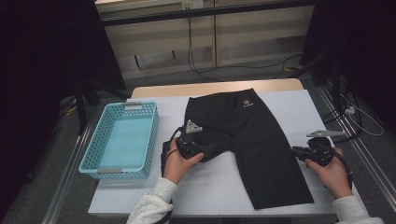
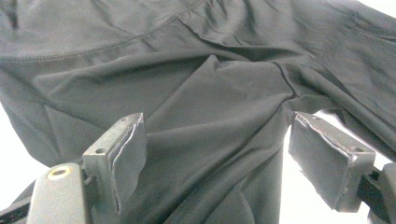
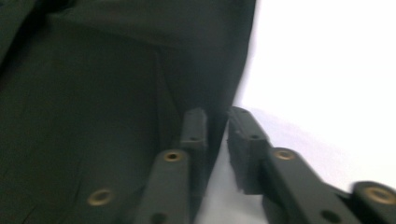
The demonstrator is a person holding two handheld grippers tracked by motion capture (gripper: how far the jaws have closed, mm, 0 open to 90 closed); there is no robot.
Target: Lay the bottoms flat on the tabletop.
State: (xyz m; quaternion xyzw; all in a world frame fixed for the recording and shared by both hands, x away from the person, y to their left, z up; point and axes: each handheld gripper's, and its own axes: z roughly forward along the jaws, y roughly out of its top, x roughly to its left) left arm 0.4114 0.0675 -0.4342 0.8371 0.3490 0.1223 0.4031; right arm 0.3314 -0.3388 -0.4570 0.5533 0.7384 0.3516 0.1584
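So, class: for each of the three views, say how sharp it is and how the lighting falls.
High view: dim room, dark corners, the white table brightest. Left gripper view: sharp, seams of the black shorts crisp, table glaring white at the edges. Right gripper view: blurred, the shorts edge soft, the table overexposed.

Left gripper (image 2: 215,154) jaws wide apart, black shorts (image 2: 196,84) bunched between them, crotch seam just ahead; pads not pressing. White desk (image 2: 299,200) at the edges.

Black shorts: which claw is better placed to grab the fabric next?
Probably the left. The left claw stands open with the black shorts lying bunched between its pads. The right claw is nearly closed at the leg's outer edge, pinching nothing clearly.
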